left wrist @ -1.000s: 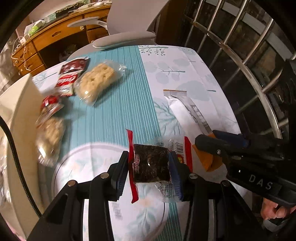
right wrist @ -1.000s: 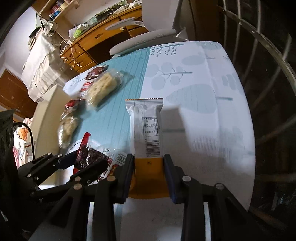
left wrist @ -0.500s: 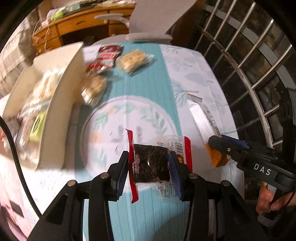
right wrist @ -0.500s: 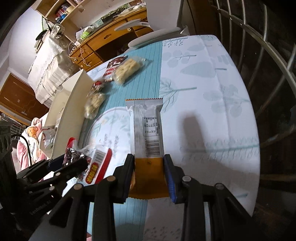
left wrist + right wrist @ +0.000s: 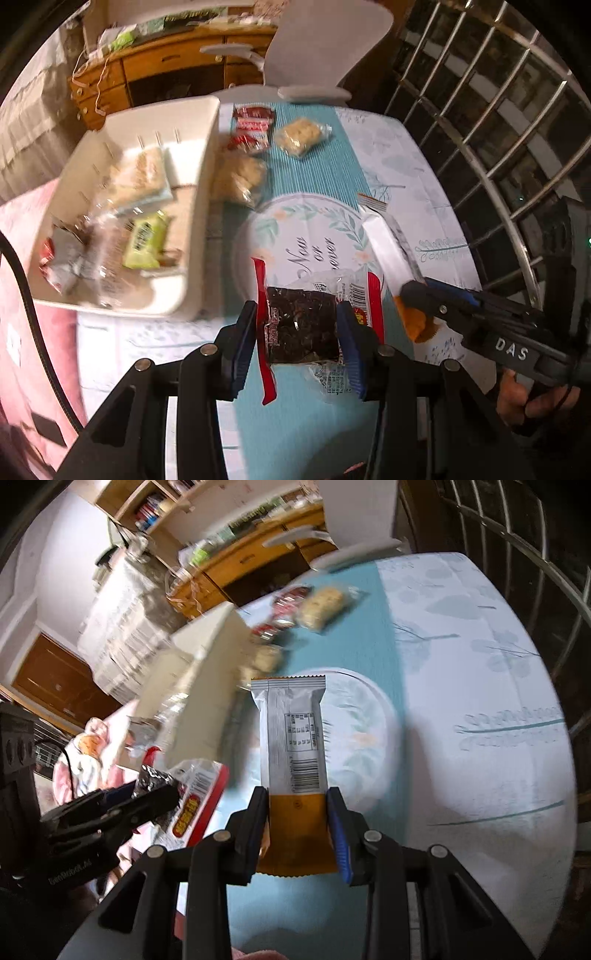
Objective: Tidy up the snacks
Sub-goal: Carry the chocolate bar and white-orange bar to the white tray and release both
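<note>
Teal-and-white cloth: covers the table (image 5: 388, 155), a round leaf print at its middle.
Left gripper (image 5: 301, 328): jaws clamped on a dark snack packet (image 5: 303, 325) with red edges, held above the near part of the cloth.
Right gripper (image 5: 297, 823): jaws closed on the orange end of a long white bar wrapper (image 5: 291, 734), which sticks out away from the camera over the round print.
Cream bin (image 5: 199, 206): far left, several packets inside, blurred.
Loose snacks: a pale cracker pack (image 5: 301, 134) and a red packet (image 5: 253, 120) at the far end, just right of the bin.
Hand (image 5: 524, 402): near right, holding the right gripper's handle.
</note>
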Demonstrator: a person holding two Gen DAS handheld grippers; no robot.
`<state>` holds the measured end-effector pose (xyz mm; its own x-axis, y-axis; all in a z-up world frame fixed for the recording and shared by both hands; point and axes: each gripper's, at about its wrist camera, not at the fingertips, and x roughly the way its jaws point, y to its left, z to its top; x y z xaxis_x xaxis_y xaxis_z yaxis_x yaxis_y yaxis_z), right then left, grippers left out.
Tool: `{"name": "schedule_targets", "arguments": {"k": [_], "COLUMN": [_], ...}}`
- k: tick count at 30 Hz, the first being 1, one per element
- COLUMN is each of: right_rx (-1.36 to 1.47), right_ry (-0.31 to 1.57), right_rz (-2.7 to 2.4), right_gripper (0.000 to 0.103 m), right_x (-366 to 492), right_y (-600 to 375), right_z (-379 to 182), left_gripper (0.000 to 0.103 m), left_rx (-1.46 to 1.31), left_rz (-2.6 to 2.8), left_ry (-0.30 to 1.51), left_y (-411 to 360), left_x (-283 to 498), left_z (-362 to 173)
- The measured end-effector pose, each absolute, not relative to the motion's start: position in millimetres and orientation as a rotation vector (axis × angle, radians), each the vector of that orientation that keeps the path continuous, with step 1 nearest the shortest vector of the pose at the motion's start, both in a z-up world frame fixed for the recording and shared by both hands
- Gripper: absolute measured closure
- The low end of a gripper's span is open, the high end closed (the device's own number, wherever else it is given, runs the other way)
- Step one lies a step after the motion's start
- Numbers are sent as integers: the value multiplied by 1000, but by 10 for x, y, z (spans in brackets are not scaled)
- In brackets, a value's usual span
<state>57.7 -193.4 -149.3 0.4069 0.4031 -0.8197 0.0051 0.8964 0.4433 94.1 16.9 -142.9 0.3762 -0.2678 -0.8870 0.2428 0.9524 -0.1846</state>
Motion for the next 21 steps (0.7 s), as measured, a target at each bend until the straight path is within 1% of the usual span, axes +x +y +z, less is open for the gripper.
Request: {"name": "schedule_targets", "arguments": {"k": [13,21], "right_rx": [391,396], "right_ry": [991,940], "right_rz": [276,264], "right_gripper": [70,70], "right_x": [705,831], "right_y": [-756,-170], "right_z": [-1215,-1165], "left_gripper": [62,62], "left_rx": [31,24], "left_rz": [-394,-396], "left_ry": [1000,989], "left_y": [1293,1897], "left_x": [1173,1476], "left_z": [-1026,-975]}}
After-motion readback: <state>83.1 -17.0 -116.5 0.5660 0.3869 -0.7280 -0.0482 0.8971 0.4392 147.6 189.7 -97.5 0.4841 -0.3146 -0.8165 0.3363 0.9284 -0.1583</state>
